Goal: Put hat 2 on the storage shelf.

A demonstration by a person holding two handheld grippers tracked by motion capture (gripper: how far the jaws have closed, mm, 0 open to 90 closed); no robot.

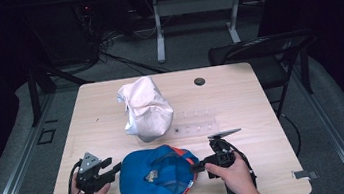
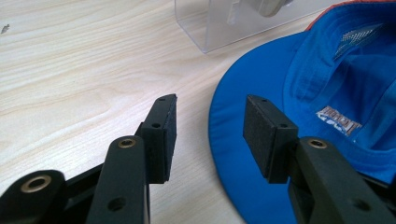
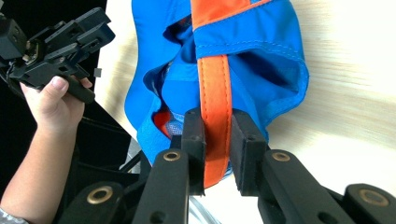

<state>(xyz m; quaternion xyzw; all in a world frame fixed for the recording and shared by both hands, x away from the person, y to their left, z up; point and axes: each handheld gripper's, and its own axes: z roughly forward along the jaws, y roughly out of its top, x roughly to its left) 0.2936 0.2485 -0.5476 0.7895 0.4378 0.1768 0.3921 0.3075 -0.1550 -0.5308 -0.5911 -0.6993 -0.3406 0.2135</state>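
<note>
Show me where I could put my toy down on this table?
The table is bare on its right side, past the clear plastic stand, and in the far left corner beside the white cloth bundle. The near middle is crowded: the blue cap lies there between the left gripper and the right gripper.

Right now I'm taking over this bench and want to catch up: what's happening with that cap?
A person works a blue fabric cap with an orange strap, lying upside down at the near edge of the wooden table. The right gripper has its jaws closed on the orange strap. The left gripper stands open at the brim, not gripping. A crumpled white cloth and a clear plastic box lie behind.
</note>
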